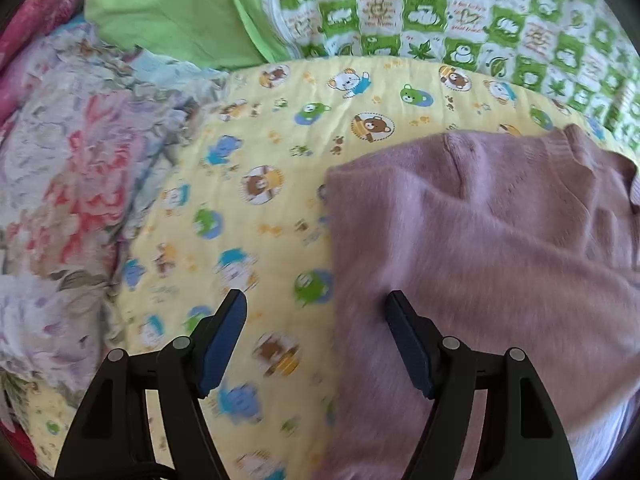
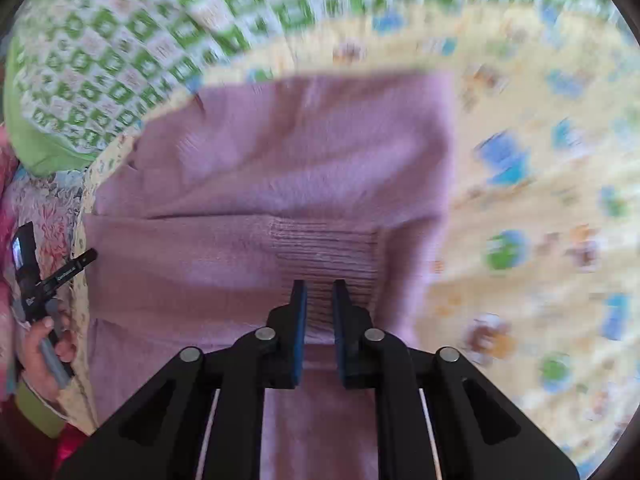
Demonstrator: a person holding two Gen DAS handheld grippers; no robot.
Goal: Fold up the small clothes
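Observation:
A small mauve knitted sweater (image 1: pixel 480 240) lies on a yellow bear-print blanket (image 1: pixel 260 160). My left gripper (image 1: pixel 316 300) is open and empty, straddling the sweater's left edge; its right finger (image 1: pixel 408 340) is over the knit, its left finger over the blanket. In the right wrist view the sweater (image 2: pixel 280 160) lies partly folded. My right gripper (image 2: pixel 320 286) has its jaws nearly closed on the ribbed cuff of a sleeve (image 2: pixel 328 256). The view is blurred by motion.
A green checked quilt (image 1: pixel 460 12) and a plain green pillow (image 1: pixel 172 12) lie behind the blanket. A crumpled floral cloth (image 1: pixel 72 184) lies to the left. The other hand-held gripper (image 2: pixel 44 276) shows at the left edge of the right wrist view.

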